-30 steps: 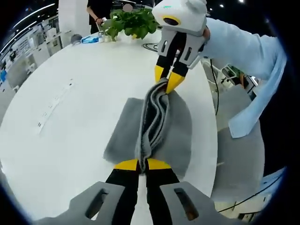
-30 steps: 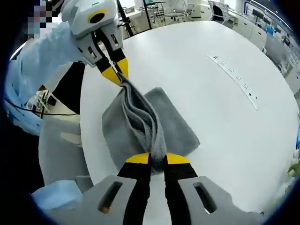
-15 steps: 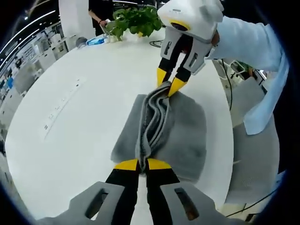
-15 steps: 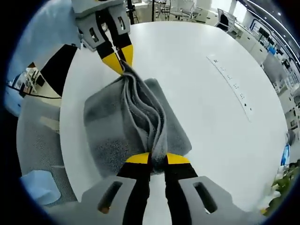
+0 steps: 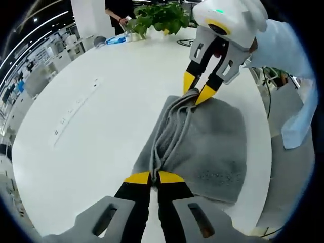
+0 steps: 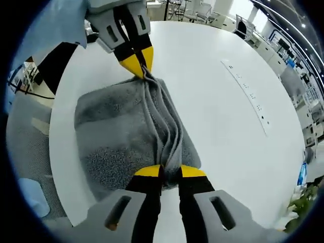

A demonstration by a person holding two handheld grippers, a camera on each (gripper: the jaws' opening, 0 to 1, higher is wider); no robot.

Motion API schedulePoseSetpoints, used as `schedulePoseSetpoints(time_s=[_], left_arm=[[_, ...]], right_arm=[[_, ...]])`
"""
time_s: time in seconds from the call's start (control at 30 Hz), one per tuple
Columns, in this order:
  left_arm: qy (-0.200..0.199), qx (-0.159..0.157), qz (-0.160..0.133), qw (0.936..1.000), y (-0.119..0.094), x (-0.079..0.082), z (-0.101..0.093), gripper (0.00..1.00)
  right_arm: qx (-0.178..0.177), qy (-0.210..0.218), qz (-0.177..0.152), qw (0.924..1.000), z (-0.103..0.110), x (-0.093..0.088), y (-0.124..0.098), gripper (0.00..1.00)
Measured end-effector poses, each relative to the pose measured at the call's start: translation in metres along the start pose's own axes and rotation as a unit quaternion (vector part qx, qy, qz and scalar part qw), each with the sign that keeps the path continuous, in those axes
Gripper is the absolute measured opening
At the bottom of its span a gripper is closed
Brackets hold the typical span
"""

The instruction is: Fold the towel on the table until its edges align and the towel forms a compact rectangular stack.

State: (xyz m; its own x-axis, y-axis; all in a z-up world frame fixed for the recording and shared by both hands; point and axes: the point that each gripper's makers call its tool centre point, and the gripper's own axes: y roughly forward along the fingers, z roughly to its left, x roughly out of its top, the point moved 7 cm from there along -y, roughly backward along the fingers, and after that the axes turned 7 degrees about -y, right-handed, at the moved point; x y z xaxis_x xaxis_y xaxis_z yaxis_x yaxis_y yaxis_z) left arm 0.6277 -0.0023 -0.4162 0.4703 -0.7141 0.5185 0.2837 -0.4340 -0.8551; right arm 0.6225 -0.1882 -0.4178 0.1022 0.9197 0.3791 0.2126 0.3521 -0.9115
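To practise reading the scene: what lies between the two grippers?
In the left gripper view, the towel's bunched layered edge stretches from the left gripper to the right gripper.

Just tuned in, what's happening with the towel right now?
A person is folding a grey towel on a round white table with two handheld grippers. The left gripper and the right gripper each pinch one end of a bunched ridge of towel layers, stretched between them above the flat part lying on the table. The fold is in progress: the lifted edges are not yet laid down or aligned. A potted plant stands at the table's far edge.
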Motion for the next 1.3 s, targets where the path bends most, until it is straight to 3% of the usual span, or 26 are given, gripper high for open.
schedulePoseSetpoints(time_s=[0.23,0.7,0.87,1.07,1.3], left_arm=[[-0.003,0.005,0.007,1.0000,0.010,-0.003,0.004,0.04],[-0.009,0.002,0.023,0.9997,0.028,-0.013,0.005,0.03],[-0.020,-0.001,0.019,0.9996,0.029,-0.014,0.004,0.03],[-0.003,0.001,0.020,0.9998,0.026,-0.013,0.004,0.04],[-0.007,0.006,0.010,0.9999,0.019,-0.011,0.007,0.09]], right_arm=[[-0.002,-0.004,0.002,1.0000,-0.006,-0.001,0.006,0.12],[0.030,0.037,0.022,0.9986,-0.013,-0.005,0.021,0.12],[0.034,0.040,0.019,0.9985,-0.012,-0.006,0.022,0.12],[0.034,0.028,0.014,0.9989,-0.016,-0.004,0.019,0.14],[0.017,0.022,0.003,0.9996,-0.023,0.000,0.009,0.18]])
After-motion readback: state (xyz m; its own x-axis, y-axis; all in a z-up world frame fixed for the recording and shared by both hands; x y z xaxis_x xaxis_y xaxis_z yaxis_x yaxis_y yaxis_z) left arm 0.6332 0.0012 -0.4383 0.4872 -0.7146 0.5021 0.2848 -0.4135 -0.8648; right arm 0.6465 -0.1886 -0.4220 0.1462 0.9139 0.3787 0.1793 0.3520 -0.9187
